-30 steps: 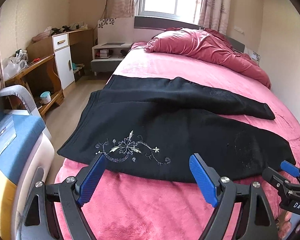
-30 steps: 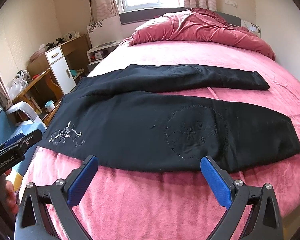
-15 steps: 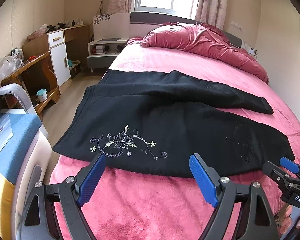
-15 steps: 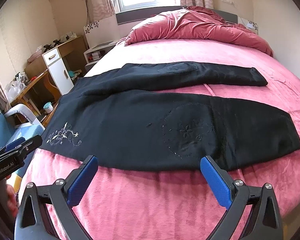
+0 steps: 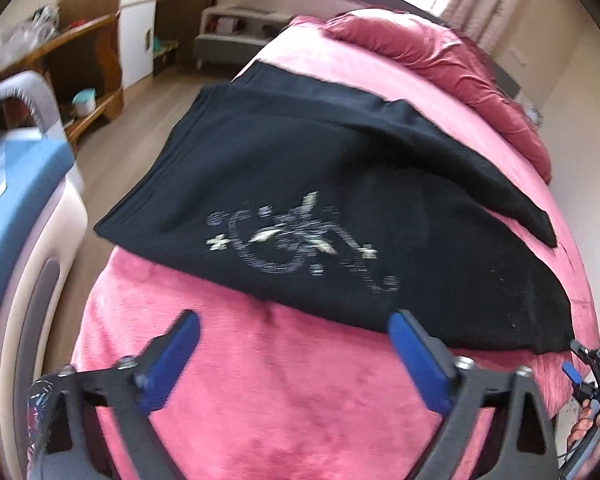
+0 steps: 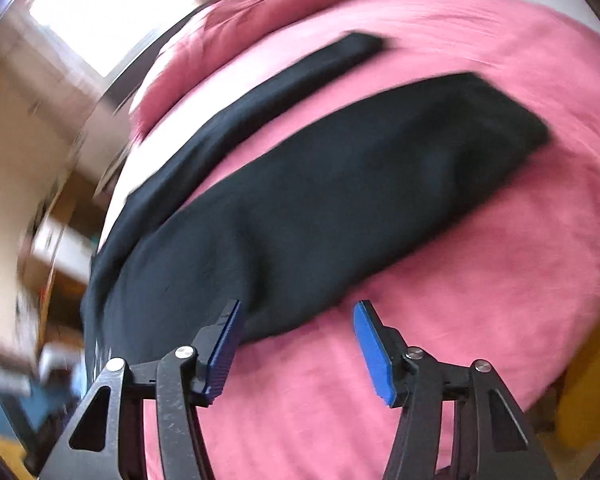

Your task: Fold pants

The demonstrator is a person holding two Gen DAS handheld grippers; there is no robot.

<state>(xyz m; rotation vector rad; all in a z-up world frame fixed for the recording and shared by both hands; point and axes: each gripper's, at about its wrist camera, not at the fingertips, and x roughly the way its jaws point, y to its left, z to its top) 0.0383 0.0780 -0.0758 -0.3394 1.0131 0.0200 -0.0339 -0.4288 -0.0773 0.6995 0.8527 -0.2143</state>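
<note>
Now the black fabric pants (image 5: 340,216) with pale floral embroidery lie spread flat on the pink plush bed cover (image 5: 284,400), both legs stretched out side by side. Just ahead of the left gripper (image 5: 296,344) runs their near edge; its blue-padded jaws are spread wide, holding nothing. Spread too, the right gripper (image 6: 296,340) has its left finger (image 6: 224,348) over that edge.

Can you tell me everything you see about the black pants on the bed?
The black pants lie spread flat on the pink bedspread, unfolded, legs apart. They look soft, dark and knit-like, with silvery flower embroidery near the waist end, which reaches the bed's edge. Nothing grips them; both grippers sit open near the closer leg's edge.
</note>
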